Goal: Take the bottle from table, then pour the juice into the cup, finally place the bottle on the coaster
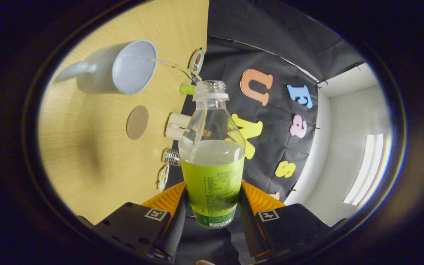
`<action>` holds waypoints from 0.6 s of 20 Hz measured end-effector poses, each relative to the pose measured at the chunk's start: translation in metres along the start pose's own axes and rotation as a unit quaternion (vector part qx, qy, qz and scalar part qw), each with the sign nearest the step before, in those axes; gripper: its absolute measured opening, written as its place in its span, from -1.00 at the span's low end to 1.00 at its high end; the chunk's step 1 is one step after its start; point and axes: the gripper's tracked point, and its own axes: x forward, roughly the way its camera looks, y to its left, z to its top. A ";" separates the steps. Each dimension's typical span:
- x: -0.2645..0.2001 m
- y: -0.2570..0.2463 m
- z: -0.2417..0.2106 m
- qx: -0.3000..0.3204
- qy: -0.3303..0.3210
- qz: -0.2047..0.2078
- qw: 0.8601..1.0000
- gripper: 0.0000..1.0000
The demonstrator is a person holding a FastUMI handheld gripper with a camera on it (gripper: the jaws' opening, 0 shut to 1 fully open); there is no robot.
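Observation:
My gripper [212, 206] is shut on a clear plastic bottle [212, 154] with a green label, holding it by its lower body between both fingers. The bottle has no cap and is tipped over toward the table. A thin stream of clear liquid [175, 68] runs from its mouth into a pale blue mug [123, 68] on the wooden table [87, 147]. Liquid still stands in the bottle's lower part. A round brown coaster [137, 122] lies flat on the table, between the mug and my fingers.
Along the table's far edge by the black cloth wall stand a green cap [187, 88], a cream cylindrical container [177, 126], a small clear ribbed jar [171, 156] and two small oval objects [197, 60]. A bright window [366, 169] lies beyond the wall.

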 end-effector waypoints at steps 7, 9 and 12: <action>-0.001 -0.014 0.003 -0.014 0.004 -0.003 1.000 0.50; -0.003 -0.017 0.003 -0.017 0.005 -0.005 1.000 0.50; -0.001 -0.023 0.006 -0.023 0.006 -0.009 1.000 0.50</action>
